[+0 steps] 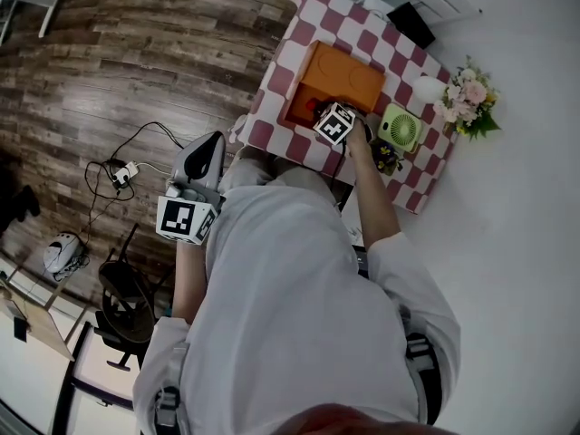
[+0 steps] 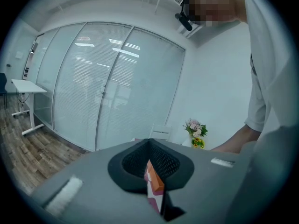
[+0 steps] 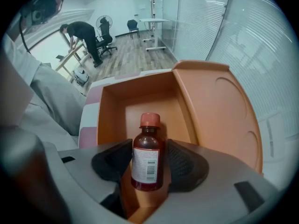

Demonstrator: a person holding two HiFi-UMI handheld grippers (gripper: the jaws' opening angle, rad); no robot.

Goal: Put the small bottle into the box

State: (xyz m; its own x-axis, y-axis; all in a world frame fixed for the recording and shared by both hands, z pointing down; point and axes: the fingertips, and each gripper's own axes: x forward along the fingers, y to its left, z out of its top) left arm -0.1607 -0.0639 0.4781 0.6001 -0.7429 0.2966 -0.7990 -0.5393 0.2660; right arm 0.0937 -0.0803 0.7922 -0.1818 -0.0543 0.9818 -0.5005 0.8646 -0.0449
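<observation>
A small brown bottle (image 3: 147,157) with a red cap and a white label stands upright between the jaws of my right gripper (image 3: 148,164), which is shut on it. The bottle hangs over the near edge of the open orange box (image 3: 140,101), whose lid (image 3: 219,111) leans back to the right. In the head view the right gripper (image 1: 319,109) is over the box (image 1: 344,78) on the checked table. My left gripper (image 1: 207,152) is held off the table's near-left side, above the floor; its jaws (image 2: 149,160) are shut with nothing in them.
On the red-and-white checked tablecloth (image 1: 299,39) stand a green fan (image 1: 400,127) and a flower bunch (image 1: 468,98) to the right of the box. Cables (image 1: 122,170) and a chair base (image 1: 127,297) lie on the wooden floor at the left. A person (image 3: 84,36) bends over a desk far behind.
</observation>
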